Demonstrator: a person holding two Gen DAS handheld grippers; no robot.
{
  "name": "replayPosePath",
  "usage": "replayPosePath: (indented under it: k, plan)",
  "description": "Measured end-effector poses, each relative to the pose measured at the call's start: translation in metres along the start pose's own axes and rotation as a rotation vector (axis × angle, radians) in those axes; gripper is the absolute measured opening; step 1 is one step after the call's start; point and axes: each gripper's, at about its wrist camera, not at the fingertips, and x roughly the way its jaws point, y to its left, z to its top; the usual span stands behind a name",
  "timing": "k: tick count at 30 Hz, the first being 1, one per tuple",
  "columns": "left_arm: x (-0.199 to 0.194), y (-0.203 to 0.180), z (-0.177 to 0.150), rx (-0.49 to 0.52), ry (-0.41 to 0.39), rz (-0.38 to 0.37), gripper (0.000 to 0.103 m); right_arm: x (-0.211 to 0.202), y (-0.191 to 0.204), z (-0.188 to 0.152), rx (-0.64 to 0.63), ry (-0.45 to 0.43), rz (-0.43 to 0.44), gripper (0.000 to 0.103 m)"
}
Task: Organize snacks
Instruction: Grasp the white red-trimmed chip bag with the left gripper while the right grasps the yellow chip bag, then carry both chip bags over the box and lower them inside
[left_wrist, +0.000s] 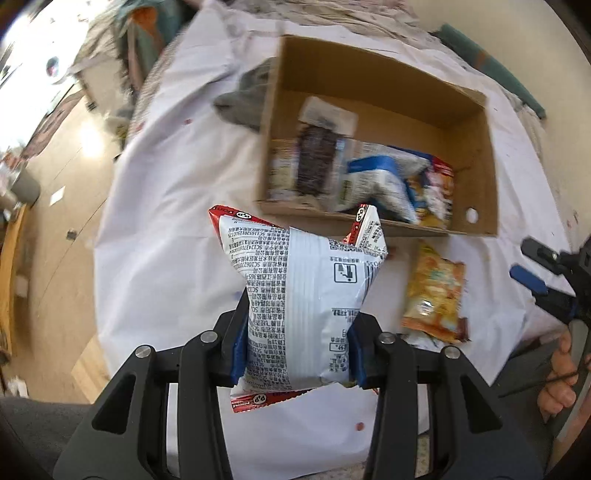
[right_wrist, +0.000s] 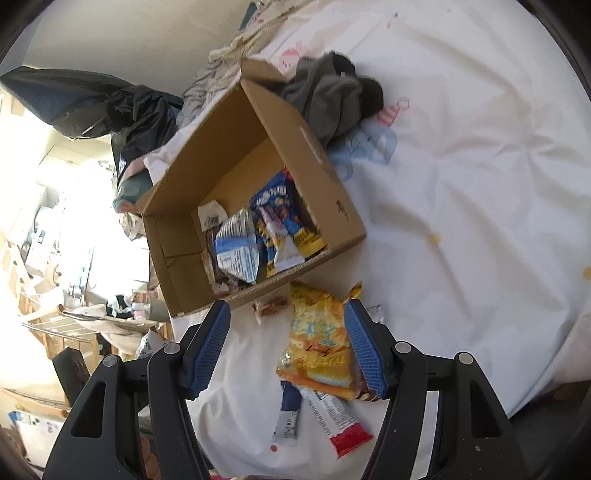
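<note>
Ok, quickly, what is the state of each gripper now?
Left gripper: shut on the white packet.
Right gripper: open, holding nothing.

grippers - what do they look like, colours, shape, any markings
Both are alike. The left gripper and the right gripper have matte black angular link arms with triangular cut-outs and round silver pivot pins. Their fingers carry blue ribbed pads. No lettering shows on them. A hand shows bare at the left wrist view's edge, with no sleeve visible and a thin black cable crossing it.

box contents (left_wrist: 354, 177): blurred (labels unreadable) | orange packet (left_wrist: 436, 291): print smeared
</note>
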Motion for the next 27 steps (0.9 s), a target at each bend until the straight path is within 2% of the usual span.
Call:
replayPosePath:
  k: [4, 7, 9, 11, 13, 16, 21, 22, 24, 25, 27]
  plan:
    - [0.01, 0.014, -0.003, -0.089, 0.025, -0.004, 0.039, 0.027, 0.001, -0.005, 0.013, 0.088, -0.041, 0.068]
    - [0.015, 0.017, -0.004, -0.122, 0.039, -0.005, 0.039, 0.054, 0.0, -0.01, -0.001, 0.161, -0.153, 0.077]
    - [0.015, 0.016, -0.004, -0.123, 0.04, -0.009, 0.039, 0.076, 0.0, -0.014, -0.023, 0.215, -0.236, 0.08]
    - [0.015, 0.015, -0.004, -0.12, 0.04, -0.017, 0.039, 0.09, 0.004, -0.015, -0.041, 0.249, -0.249, 0.08]
    - [0.016, 0.014, -0.003, -0.123, 0.045, -0.027, 0.039, 0.102, 0.011, -0.016, -0.072, 0.269, -0.254, 0.08]
    - [0.018, 0.013, -0.001, -0.126, 0.048, -0.026, 0.039, 0.118, 0.014, -0.019, -0.093, 0.294, -0.309, 0.081]
    - [0.021, 0.013, 0.001, -0.124, 0.054, -0.017, 0.039, 0.133, 0.022, -0.024, -0.142, 0.285, -0.356, 0.086]
    - [0.021, 0.013, 0.002, -0.125, 0.055, -0.015, 0.039, 0.134, 0.025, -0.026, -0.178, 0.288, -0.376, 0.084]
    - [0.022, 0.012, 0.001, -0.129, 0.058, -0.014, 0.039, 0.135, 0.031, -0.032, -0.231, 0.283, -0.417, 0.066]
    - [0.022, 0.012, 0.001, -0.132, 0.06, -0.017, 0.039, 0.132, 0.031, -0.033, -0.233, 0.282, -0.409, 0.065]
    - [0.023, 0.012, 0.001, -0.136, 0.06, -0.012, 0.039, 0.127, 0.028, -0.032, -0.21, 0.281, -0.378, 0.054]
